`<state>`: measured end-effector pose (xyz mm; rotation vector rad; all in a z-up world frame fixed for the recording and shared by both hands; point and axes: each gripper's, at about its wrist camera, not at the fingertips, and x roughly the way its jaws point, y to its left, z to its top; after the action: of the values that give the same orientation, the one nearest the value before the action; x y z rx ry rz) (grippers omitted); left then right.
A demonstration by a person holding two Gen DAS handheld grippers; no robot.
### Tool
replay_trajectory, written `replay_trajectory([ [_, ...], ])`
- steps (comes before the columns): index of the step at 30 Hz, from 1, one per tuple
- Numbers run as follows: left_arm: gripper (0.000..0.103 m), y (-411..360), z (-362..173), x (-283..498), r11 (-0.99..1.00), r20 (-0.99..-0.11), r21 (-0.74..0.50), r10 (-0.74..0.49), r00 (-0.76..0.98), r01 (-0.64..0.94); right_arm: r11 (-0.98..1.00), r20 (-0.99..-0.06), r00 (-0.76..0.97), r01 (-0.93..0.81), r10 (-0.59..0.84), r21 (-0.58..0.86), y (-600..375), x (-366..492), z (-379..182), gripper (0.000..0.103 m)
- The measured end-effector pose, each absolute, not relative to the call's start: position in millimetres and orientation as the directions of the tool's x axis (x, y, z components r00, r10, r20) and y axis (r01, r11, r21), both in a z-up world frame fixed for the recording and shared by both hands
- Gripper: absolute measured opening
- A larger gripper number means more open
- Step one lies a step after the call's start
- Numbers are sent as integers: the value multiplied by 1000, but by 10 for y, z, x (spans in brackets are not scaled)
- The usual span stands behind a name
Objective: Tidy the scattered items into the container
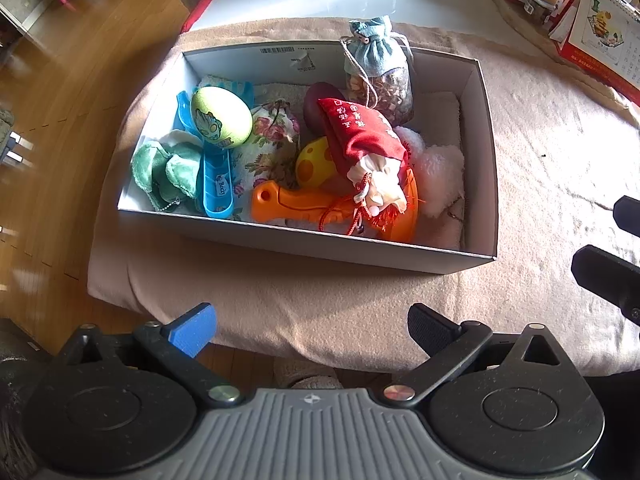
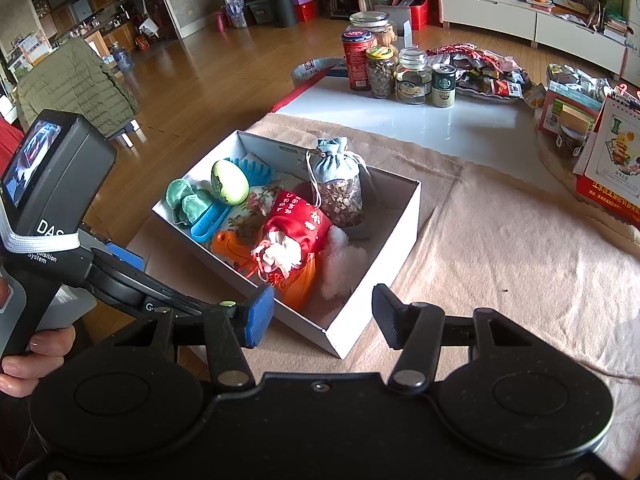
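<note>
A white cardboard box (image 1: 320, 249) (image 2: 298, 320) sits on a beige towel (image 1: 540, 152). Inside lie a green printed egg (image 1: 221, 116) (image 2: 230, 182), a blue scoop (image 1: 216, 184), a green cloth pouch (image 1: 166, 166), a floral pouch (image 1: 266, 148), a red drawstring pouch (image 1: 360, 136) (image 2: 298, 222), an orange toy (image 1: 296, 204), a yellow spotted egg (image 1: 314, 160), a white fluffy item (image 1: 438, 172) and a blue-topped sachet (image 1: 378, 76) (image 2: 340, 192). My left gripper (image 1: 310, 328) hovers open before the box's near wall. My right gripper (image 2: 323, 316) stands open over the box's near corner, holding nothing.
Jars and cans (image 2: 400, 72) stand on the white table (image 2: 460, 124) beyond the towel, with a calendar (image 2: 616, 152) and boxes at the right. Wooden floor (image 1: 80, 80) lies to the left. A hand (image 2: 24, 364) grips the left gripper's handle.
</note>
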<state>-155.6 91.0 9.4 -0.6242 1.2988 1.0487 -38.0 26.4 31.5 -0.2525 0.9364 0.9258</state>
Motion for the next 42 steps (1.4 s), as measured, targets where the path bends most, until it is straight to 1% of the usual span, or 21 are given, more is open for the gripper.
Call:
replay_trajectory([
  [11, 102, 906, 84, -1551, 433, -960, 188, 269, -73, -882, 602, -780, 253, -776, 573, 190, 258, -381, 320, 54],
  [28, 102, 926, 50, -1575, 430, -967, 168, 249, -62, -887, 593, -782, 245, -783, 573, 189, 253, -382, 317, 54],
  [33, 102, 906, 44, -1565, 440, -964, 168, 259, -55, -882, 592, -783, 243, -783, 573, 190, 254, -383, 315, 54],
  [38, 102, 871, 53, -1543, 440, -950, 196, 307, -59, -876, 593, -783, 242, -782, 573, 192, 251, -388, 298, 54],
  [42, 102, 876, 59, -1538, 446, -950, 191, 307, -51, -875, 593, -784, 242, -782, 572, 192, 248, -391, 295, 54],
])
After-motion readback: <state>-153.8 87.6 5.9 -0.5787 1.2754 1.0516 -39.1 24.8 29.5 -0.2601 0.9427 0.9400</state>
